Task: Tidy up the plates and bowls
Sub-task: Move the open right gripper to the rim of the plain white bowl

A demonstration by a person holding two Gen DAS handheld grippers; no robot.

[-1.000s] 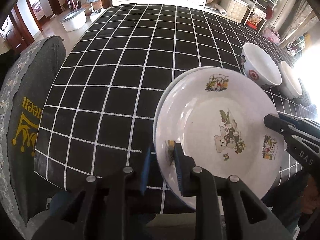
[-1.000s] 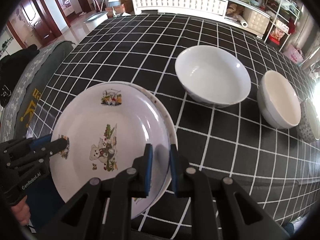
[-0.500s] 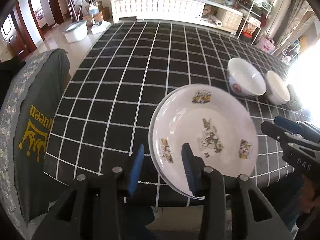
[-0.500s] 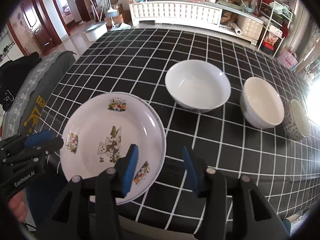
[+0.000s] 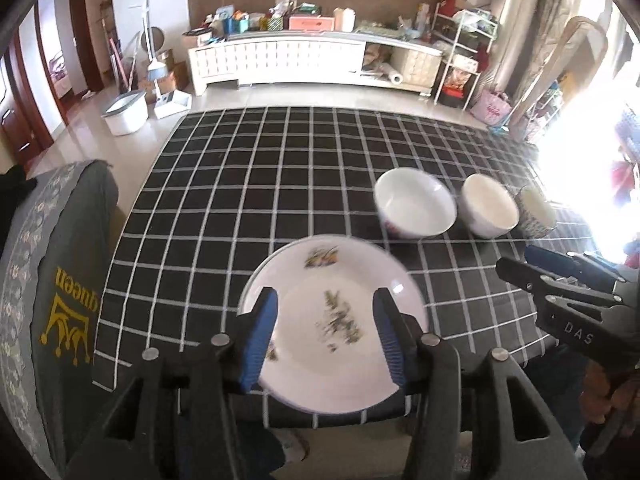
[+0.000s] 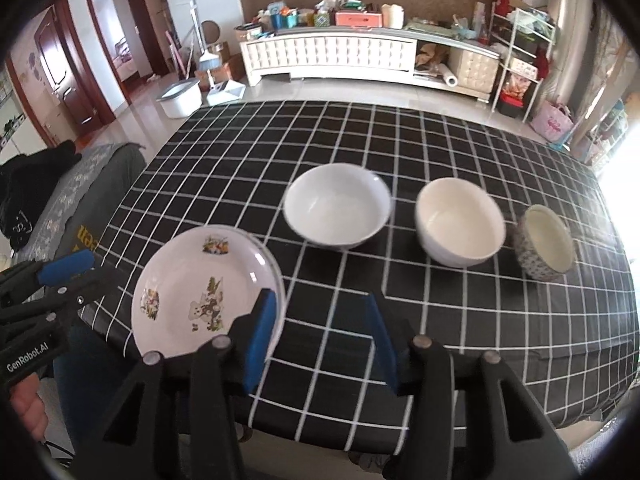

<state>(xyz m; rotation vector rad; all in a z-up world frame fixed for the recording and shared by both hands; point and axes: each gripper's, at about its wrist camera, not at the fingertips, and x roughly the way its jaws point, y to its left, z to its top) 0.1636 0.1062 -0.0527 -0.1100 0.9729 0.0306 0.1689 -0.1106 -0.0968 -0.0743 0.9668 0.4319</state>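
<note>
A stack of white cartoon-printed plates (image 5: 334,320) (image 6: 204,292) lies at the near edge of the checked table (image 5: 248,184) (image 6: 440,320). Behind it stand a wide white bowl (image 5: 416,202) (image 6: 338,204), a cream bowl (image 5: 488,205) (image 6: 460,220) and a small patterned bowl (image 5: 536,210) (image 6: 546,242) in a row. My left gripper (image 5: 326,332) hovers above the plates, its jaws opening, nothing pressed between them. My right gripper (image 6: 318,334) hangs open over the cloth just right of the plates, holding nothing; it also shows as the right gripper (image 5: 520,264) at the edge of the left view.
A grey chair cover with a yellow crown print (image 5: 60,300) stands at the table's left side. Beyond the table are a white basin (image 6: 180,98), a mop, a long white cabinet (image 6: 332,54) and shelves. The far half of the cloth bears nothing.
Both grippers let go of the plate rim, opened and rose back from the table. The plates stay stacked at the near edge.
</note>
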